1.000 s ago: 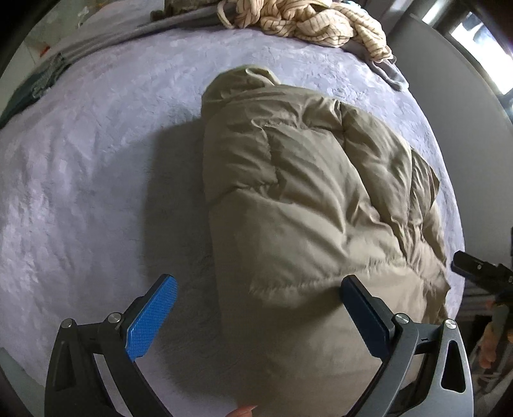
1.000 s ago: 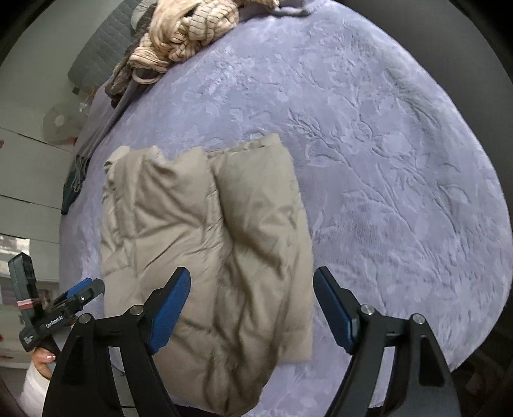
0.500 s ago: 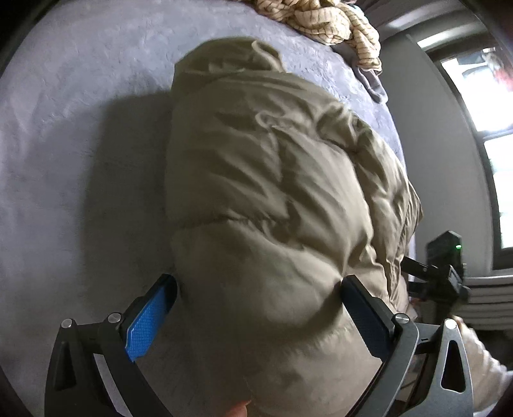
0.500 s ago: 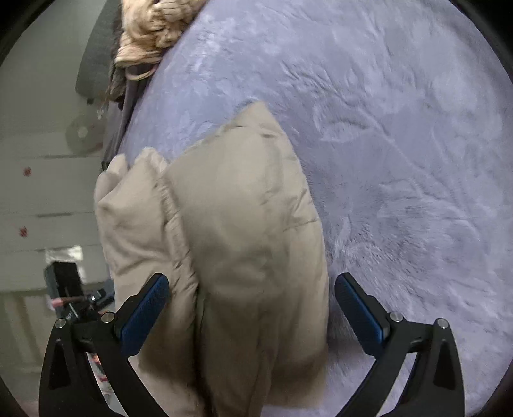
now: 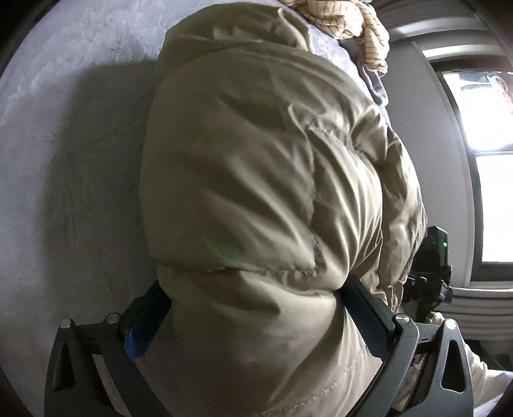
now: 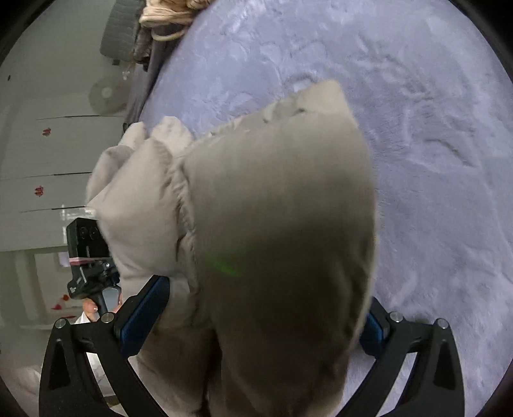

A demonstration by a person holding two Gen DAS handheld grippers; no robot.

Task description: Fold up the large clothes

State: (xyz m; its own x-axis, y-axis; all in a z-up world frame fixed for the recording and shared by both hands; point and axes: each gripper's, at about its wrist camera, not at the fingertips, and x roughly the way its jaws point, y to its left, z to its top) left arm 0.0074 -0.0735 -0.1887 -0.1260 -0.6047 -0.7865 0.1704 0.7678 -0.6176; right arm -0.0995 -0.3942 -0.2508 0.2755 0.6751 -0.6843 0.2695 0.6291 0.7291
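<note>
A folded beige puffer jacket [image 5: 263,192] lies on the lavender bed cover [image 5: 80,128]. My left gripper [image 5: 256,308] is open wide, its jaws on either side of the jacket's near end, whose fabric bulges between them. In the right wrist view the same jacket [image 6: 256,224] fills the middle. My right gripper [image 6: 259,314] is also open wide and straddles the jacket's other near edge. The fingertips of both grippers are partly hidden by the fabric. Each gripper shows at the edge of the other's view.
A cream striped garment [image 5: 346,19] is heaped at the far edge of the bed; it also shows in the right wrist view [image 6: 166,12]. A window [image 5: 481,160] is on the right. White cabinet doors [image 6: 38,154] and a fan [image 6: 105,93] stand to the left.
Both grippers have moved forward and down onto the jacket. The jacket's near end now sits between the open jaws of each, where earlier it lay ahead of them.
</note>
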